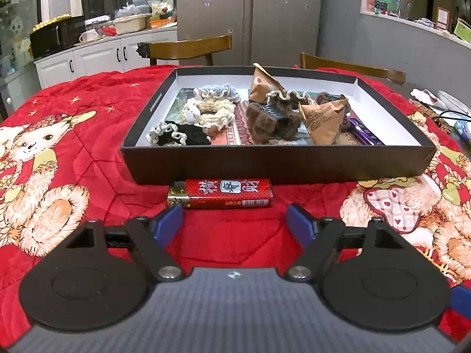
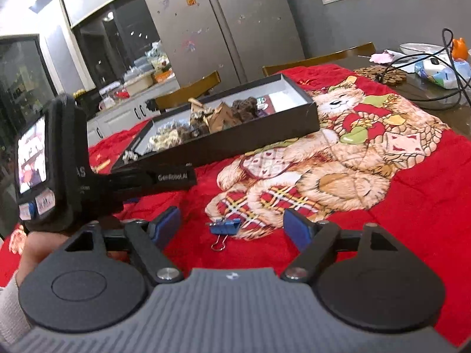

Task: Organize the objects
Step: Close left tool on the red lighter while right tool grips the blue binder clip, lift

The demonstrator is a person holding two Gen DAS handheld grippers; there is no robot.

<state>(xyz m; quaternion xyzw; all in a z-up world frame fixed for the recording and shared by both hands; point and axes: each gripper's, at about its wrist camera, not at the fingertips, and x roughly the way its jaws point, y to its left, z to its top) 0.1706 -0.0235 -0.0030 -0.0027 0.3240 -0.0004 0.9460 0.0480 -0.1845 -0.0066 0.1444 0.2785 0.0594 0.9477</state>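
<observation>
A plush red quilted cloth with bear prints (image 1: pixel 97 158) is covering the bench, looking soft and matt. The shallow black cardboard box (image 1: pixel 276 163) is showing a matt wall. At six o'clock of it, a glossy red plastic lighter with a shiny metal cap (image 1: pixel 220 194) is gleaming. The blue metal binder clip with wire handles (image 2: pixel 224 227) is glinting smoothly.

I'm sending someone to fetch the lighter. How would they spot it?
Find the black box on the red blanket. The lighter lies outside against its near wall: red, white characters, gold metal end, the only loose item there.

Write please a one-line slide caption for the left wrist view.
Open left gripper faces a red lighter lying before the black box.
</observation>
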